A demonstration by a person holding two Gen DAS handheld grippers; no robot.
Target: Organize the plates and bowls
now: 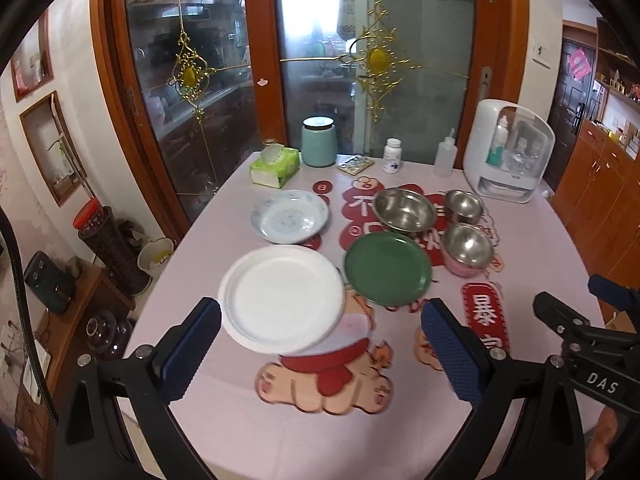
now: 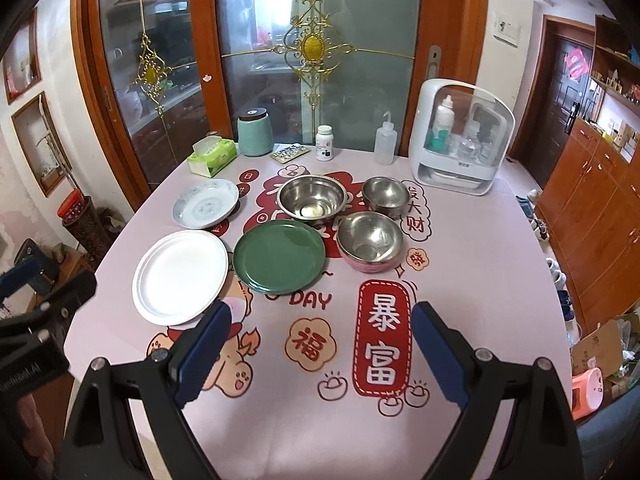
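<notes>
Two black handheld tools, each tipped with blue pads.

The left tool (image 1: pixel 320 356) and right tool (image 2: pixel 322 354) have matte black triangular frames, silver screws at the joints and textured blue finger pads (image 1: pixel 456 356); white "DAS" lettering marks one body.

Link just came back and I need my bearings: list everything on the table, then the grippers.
white plate: 1, white, near left
green plate: 1, dark green, centre
patterned plate: 1, pale blue-white, far left
steel bowls: 3, silver, right of the plates; nearest has a pink outside
tissue box: 1, green-white, back left
jar: 1, teal, back
pill bottle: 1, white, back
squeeze bottle: 1, clear, back
storage case: 1, white, back right
left gripper: open, empty
right gripper: open, empty
</notes>
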